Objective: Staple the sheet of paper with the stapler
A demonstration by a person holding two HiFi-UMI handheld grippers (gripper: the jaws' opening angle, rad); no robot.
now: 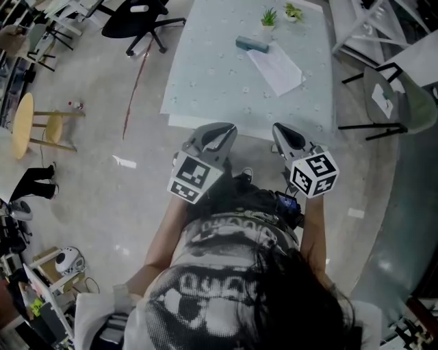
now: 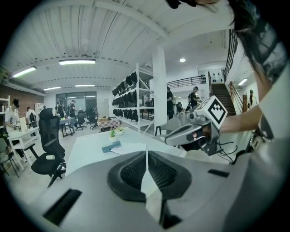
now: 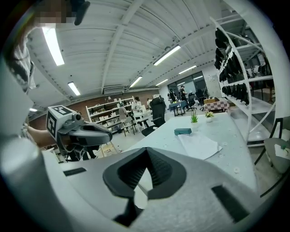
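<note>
A teal stapler [image 1: 252, 44] lies at the far side of the pale table [image 1: 205, 82], and a white sheet of paper [image 1: 276, 68] lies just on the near side of it, touching it. Both also show in the left gripper view, stapler [image 2: 111, 147] and paper [image 2: 132, 147], and in the right gripper view, stapler [image 3: 183, 131] and paper [image 3: 199, 145]. My left gripper [image 1: 217, 131] and right gripper [image 1: 284, 131] hover side by side at the table's near edge, well short of the paper. Both are shut with nothing between their pads, as seen on the left gripper [image 2: 146, 154] and the right gripper [image 3: 145, 156].
Two small potted plants [image 1: 269, 17] stand behind the stapler. A black office chair [image 1: 140, 20] is left of the table, a wooden stool [image 1: 27, 123] farther left, and a grey chair [image 1: 390, 102] right of the table. Shelving and people fill the background.
</note>
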